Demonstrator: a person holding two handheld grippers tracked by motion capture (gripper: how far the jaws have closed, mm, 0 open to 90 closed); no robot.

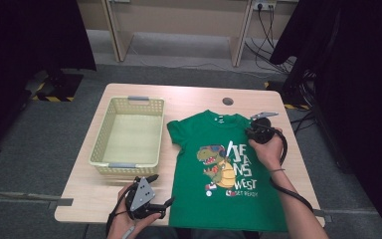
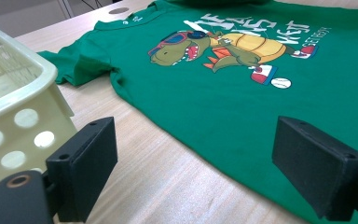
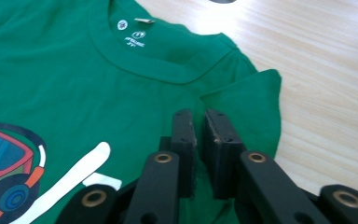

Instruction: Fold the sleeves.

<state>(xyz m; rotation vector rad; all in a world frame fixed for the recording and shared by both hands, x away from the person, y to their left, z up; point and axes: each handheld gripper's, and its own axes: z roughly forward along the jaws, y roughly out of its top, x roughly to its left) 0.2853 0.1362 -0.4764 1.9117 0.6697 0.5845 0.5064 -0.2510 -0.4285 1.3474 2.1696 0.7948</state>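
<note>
Because the green cotton T-shirt with the cartoon dinosaur print [image 1: 219, 164] is lying spread flat, print side up, on the pale wooden table [image 1: 189, 97], it is presenting both sleeves and the hem as free edges, which looks like the layout for folding. The shirt is occupying the middle and right of the tabletop, its collar pointing away from the person and its hem reaching the near edge.

The right gripper [image 3: 199, 140] is sitting low over the shirt at the shoulder seam just beside the right sleeve [image 3: 256, 107], near the collar. Its jaws are standing nearly together with only a thin gap between them; no cloth is visibly pinched there, so the grip is judged not yet made. The placement suggests the sleeve or shoulder is the intended pickup point.

The left gripper [image 1: 151, 201] is resting at the near left corner of the table, just beside the lower left hem. Its jaws are spread wide, with bare table and the shirt's edge showing between them and nothing held. It is probably waiting to take the hem corner once the right side is secured.

The pale yellow perforated plastic basket [image 1: 129, 134] is standing empty to the left of the shirt, near but apart from the left sleeve, likely placed as the destination for the folded garment.
</note>
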